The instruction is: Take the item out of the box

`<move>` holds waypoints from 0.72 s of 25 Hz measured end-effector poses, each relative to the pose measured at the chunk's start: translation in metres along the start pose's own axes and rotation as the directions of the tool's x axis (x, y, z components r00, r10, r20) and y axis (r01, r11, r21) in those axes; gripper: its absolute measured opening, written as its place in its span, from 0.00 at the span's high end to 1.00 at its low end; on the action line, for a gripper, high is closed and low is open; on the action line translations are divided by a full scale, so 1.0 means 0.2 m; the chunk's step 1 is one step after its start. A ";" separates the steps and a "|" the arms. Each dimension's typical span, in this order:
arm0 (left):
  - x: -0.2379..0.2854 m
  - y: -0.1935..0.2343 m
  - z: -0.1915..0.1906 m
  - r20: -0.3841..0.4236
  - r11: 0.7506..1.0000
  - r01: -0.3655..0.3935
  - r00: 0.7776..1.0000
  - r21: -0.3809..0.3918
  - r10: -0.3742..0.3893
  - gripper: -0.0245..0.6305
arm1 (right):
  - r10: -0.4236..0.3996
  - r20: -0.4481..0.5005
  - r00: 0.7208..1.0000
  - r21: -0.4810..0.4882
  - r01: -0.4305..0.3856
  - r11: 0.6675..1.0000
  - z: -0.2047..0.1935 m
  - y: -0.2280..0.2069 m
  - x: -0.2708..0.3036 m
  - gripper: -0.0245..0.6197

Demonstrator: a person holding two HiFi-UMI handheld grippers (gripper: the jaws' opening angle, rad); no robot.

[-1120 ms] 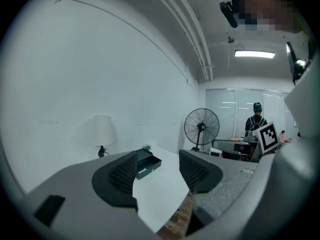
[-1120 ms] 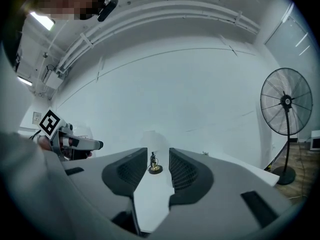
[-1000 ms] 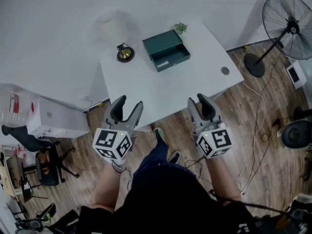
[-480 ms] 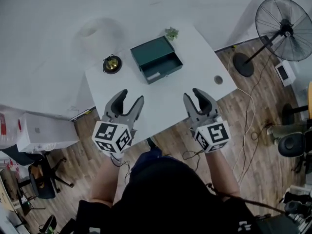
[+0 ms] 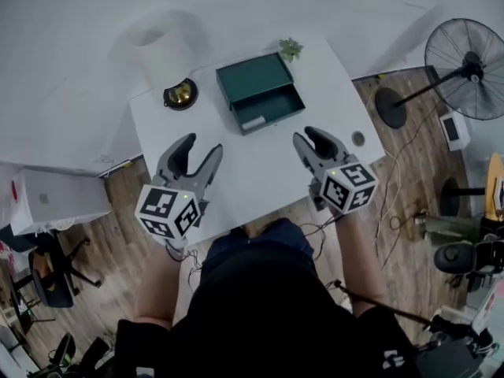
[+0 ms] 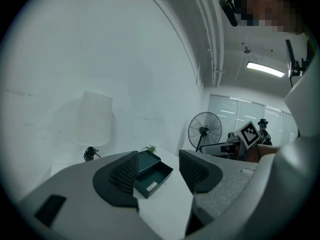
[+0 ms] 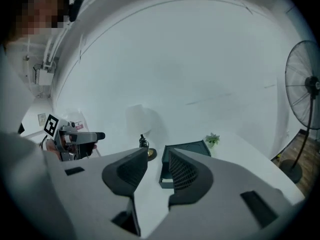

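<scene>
Reaching the small white oblong item (image 5: pixel 253 122) lying in the open drawer of the dark green box (image 5: pixel 260 93), the right gripper (image 5: pixel 313 138), spread and empty like the left gripper (image 5: pixel 198 146), should descend from above (clear of the drawer's front wall).

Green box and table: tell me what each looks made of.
Green box: dark green, matte, with thin straight walls and crisp edges; painted metal or coated board, the look leaves it open. Table: smooth plain white top with a dull sheen, likely laminate or painted board.
</scene>
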State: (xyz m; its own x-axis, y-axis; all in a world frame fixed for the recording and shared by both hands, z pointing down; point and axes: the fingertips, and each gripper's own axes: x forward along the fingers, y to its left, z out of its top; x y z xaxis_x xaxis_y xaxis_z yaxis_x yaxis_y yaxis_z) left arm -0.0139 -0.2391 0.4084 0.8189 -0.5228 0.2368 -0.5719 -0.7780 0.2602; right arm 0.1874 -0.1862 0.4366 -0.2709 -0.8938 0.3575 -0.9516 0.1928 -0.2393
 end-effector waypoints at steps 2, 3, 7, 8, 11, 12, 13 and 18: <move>0.00 0.05 -0.04 -0.014 0.999 -0.030 0.999 -0.016 0.030 0.58 | 0.037 -0.060 0.998 0.042 -0.034 0.999 -0.04 -0.08 0.10 0.75; 0.00 0.07 -0.06 -0.021 0.999 -0.048 0.999 -0.023 0.048 0.58 | 0.057 -0.087 0.995 0.062 -0.052 0.997 -0.06 -0.12 0.15 0.75; 0.04 0.12 -0.11 -0.043 0.990 -0.129 0.991 -0.048 0.127 0.58 | 0.183 -0.220 0.958 0.071 -0.172 0.983 -0.16 -0.24 0.35 0.75; 0.05 0.13 -0.12 -0.046 0.987 -0.149 0.988 -0.053 0.147 0.58 | 0.221 -0.262 0.939 0.058 -0.213 0.975 -0.19 -0.26 0.39 0.75; 0.08 0.12 -0.14 -0.059 0.976 -0.212 0.976 -0.060 0.208 0.58 | 0.313 -0.380 0.870 -0.003 -0.340 0.941 -0.26 -0.30 0.51 0.76; 0.10 0.11 -0.14 -0.063 0.972 -0.229 0.972 -0.062 0.225 0.58 | 0.336 -0.415 0.845 -0.029 -0.382 0.924 -0.28 -0.32 0.55 0.76; 0.12 0.10 -0.15 -0.067 0.968 -0.242 0.969 -0.063 0.238 0.58 | 0.357 -0.448 0.820 -0.055 -0.423 0.904 -0.30 -0.33 0.58 0.77; 0.16 0.07 -0.23 -0.106 0.952 -0.297 0.952 -0.081 0.288 0.58 | 0.426 -0.608 0.671 -0.161 -0.629 0.761 -0.43 -0.33 0.72 0.77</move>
State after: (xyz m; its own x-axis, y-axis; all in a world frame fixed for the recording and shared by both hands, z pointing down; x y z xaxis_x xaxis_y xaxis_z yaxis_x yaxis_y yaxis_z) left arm 0.0026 -0.2503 0.4620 0.6099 -0.6847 0.3991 -0.7910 -0.5572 0.2528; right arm 0.1993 -0.2940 0.5812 -0.6747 -0.2712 0.6865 -0.5771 0.7737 -0.2616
